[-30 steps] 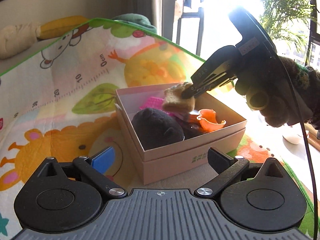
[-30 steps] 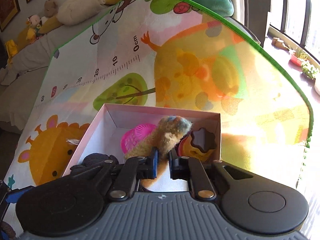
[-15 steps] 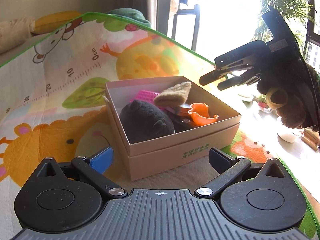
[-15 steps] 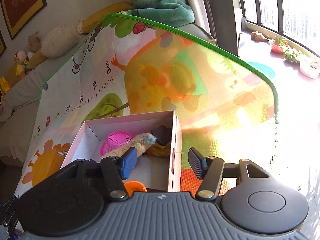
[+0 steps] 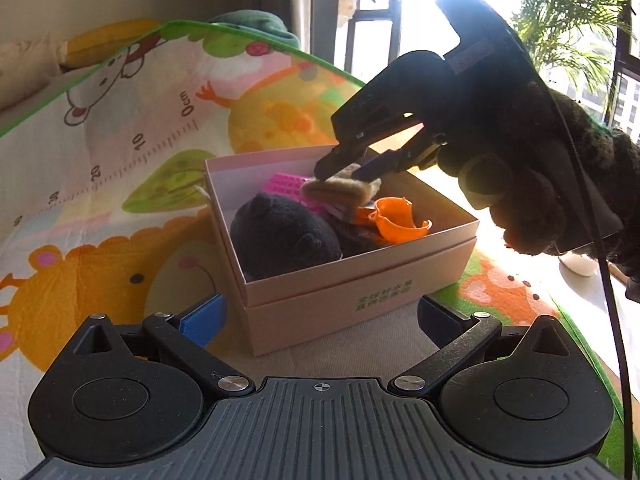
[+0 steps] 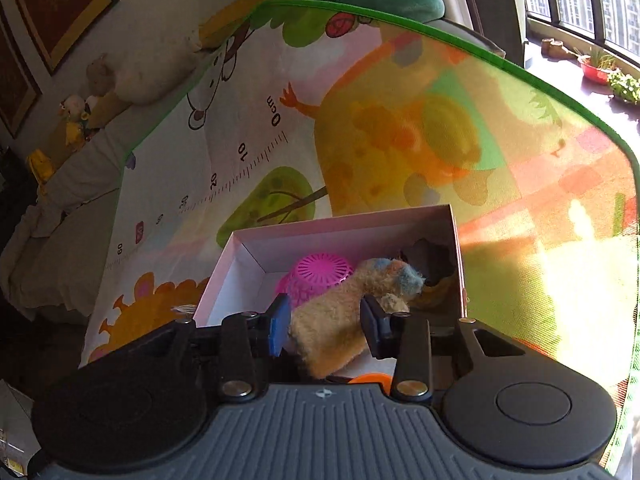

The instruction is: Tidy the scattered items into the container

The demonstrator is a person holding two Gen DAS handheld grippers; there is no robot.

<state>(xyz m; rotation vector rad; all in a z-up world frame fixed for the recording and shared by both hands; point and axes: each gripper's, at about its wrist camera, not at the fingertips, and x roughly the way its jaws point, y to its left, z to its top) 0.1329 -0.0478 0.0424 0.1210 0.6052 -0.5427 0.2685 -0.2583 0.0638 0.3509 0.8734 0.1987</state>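
The right gripper (image 6: 326, 322) stands partly open around the plush toy (image 6: 340, 320) inside the box (image 5: 360, 276); the left gripper (image 5: 320, 320) is wide open, empty, before the box.

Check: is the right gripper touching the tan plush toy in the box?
Cannot tell. Right wrist view: right gripper brackets the tan plush toy, no gap visible, no clear squeeze either. Left wrist view shows only overlap.

I am counting one pink box (image 5: 360, 280) on one play mat (image 5: 100, 200), holding five things: one black plush (image 5: 280, 240), one tan plush (image 6: 340, 320), one magenta basket (image 6: 320, 272), one orange cup (image 5: 400, 222), one dark mould (image 6: 434, 258).
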